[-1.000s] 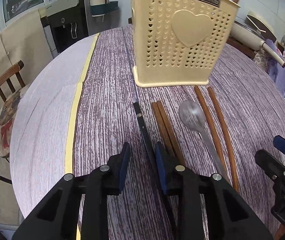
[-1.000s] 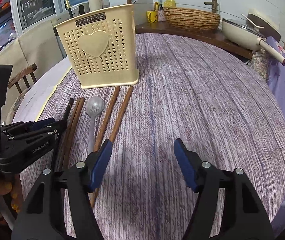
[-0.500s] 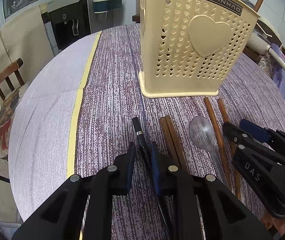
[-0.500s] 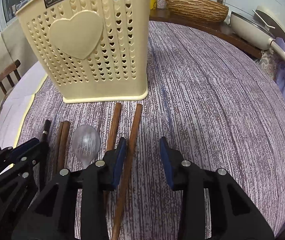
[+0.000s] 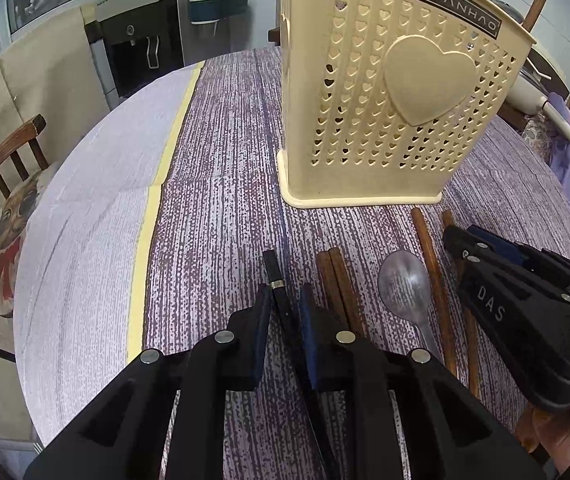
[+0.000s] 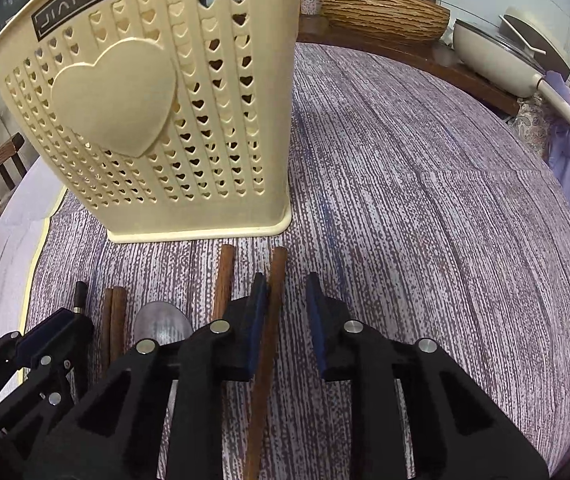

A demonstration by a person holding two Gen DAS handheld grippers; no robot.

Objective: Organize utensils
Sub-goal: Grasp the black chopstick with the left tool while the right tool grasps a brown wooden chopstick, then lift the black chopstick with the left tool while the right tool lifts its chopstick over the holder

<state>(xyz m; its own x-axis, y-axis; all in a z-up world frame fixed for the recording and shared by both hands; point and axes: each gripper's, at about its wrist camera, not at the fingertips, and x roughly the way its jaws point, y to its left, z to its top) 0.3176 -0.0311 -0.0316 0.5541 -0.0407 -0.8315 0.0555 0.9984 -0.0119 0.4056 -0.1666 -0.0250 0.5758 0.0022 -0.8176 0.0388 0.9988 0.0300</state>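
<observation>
**Both tools straddling sticks, not yet closed**

My left tool sits released around the black chopstick, gap on both sides. My right tool is likewise unclenched; the brown chopstick touches its left pad. Spoon lies between them, holder just beyond on the surface. I'd centre each stick, squeeze evenly, lift level, avoid nudging neighbours.

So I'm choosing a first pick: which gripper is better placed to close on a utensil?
Left, probably. The left gripper narrowly straddles the black chopstick. The right gripper gapes wider, its brown chopstick against one finger.
</observation>
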